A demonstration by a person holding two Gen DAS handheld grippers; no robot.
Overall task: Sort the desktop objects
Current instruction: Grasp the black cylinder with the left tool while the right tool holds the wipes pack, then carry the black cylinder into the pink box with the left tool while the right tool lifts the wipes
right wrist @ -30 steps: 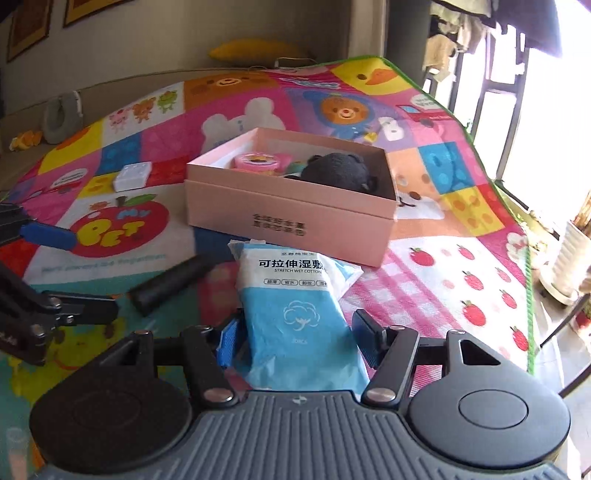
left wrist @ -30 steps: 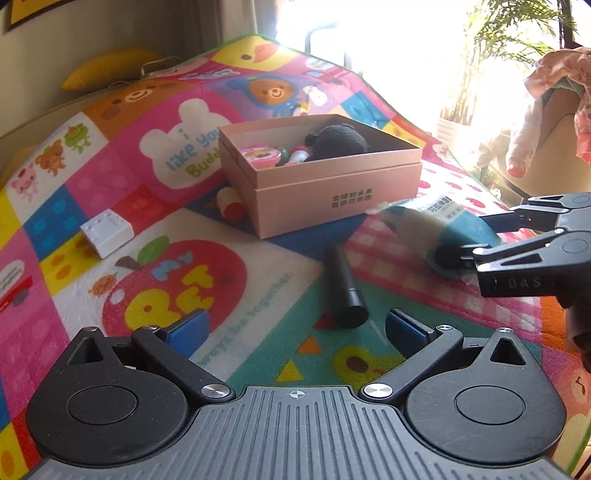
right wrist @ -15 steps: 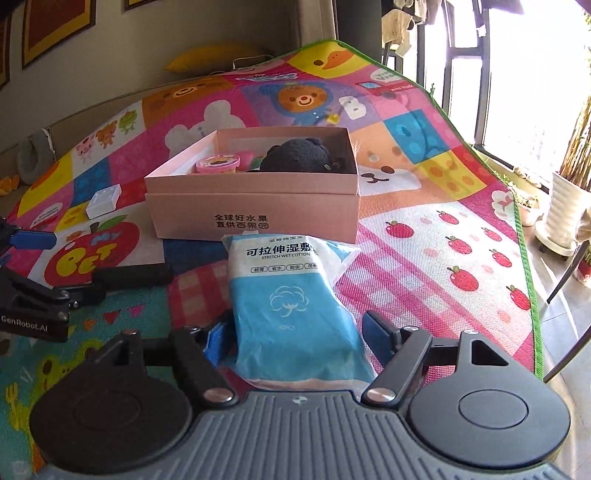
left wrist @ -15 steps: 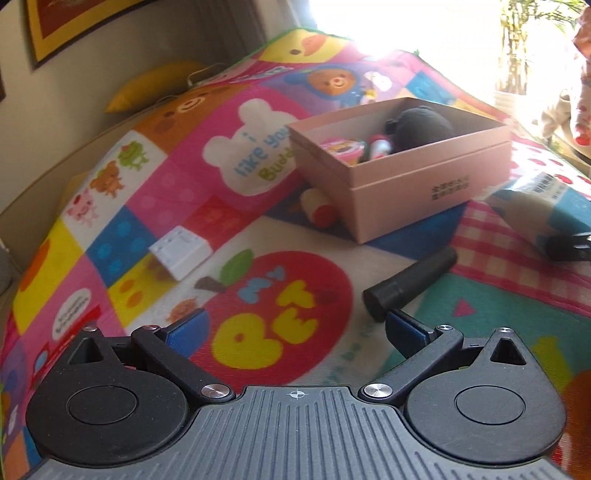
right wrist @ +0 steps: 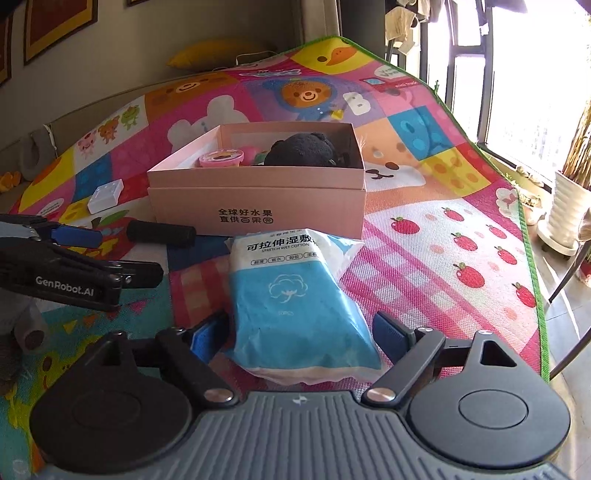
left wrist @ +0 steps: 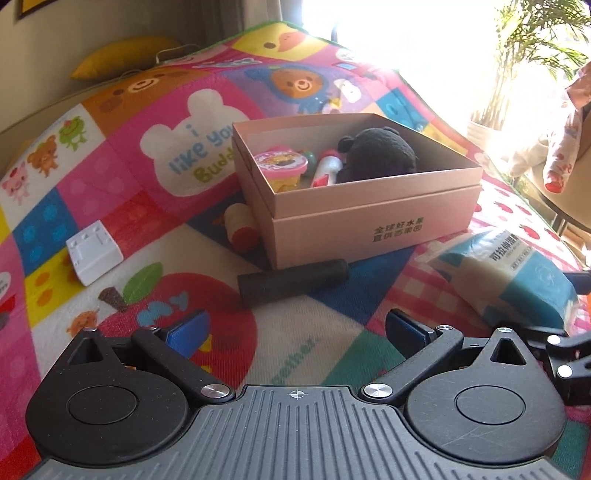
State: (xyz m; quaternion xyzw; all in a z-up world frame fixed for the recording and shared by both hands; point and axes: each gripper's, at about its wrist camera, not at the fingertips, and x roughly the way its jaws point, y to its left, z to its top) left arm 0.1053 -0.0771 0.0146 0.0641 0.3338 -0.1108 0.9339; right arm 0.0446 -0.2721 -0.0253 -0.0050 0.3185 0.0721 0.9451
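Wet-wipe pack (right wrist: 295,295): lying on the play mat (right wrist: 443,258) before the pink box (right wrist: 258,206), between your right tool (right wrist: 301,336), whose jaws are opening, pads clear. Your left tool (left wrist: 295,328) is gaping wide, holding nothing, near the black cylinder (left wrist: 291,280).

A cartoon-printed play mat (right wrist: 424,258), patterned with bears, apples and a duck, is seen spread beneath bright windows (right wrist: 517,74). A yellow cushion (right wrist: 214,55) is propped against the wall behind it, framed pictures (right wrist: 55,26) are hung above, and a potted plant (left wrist: 517,66) is lit by sun.
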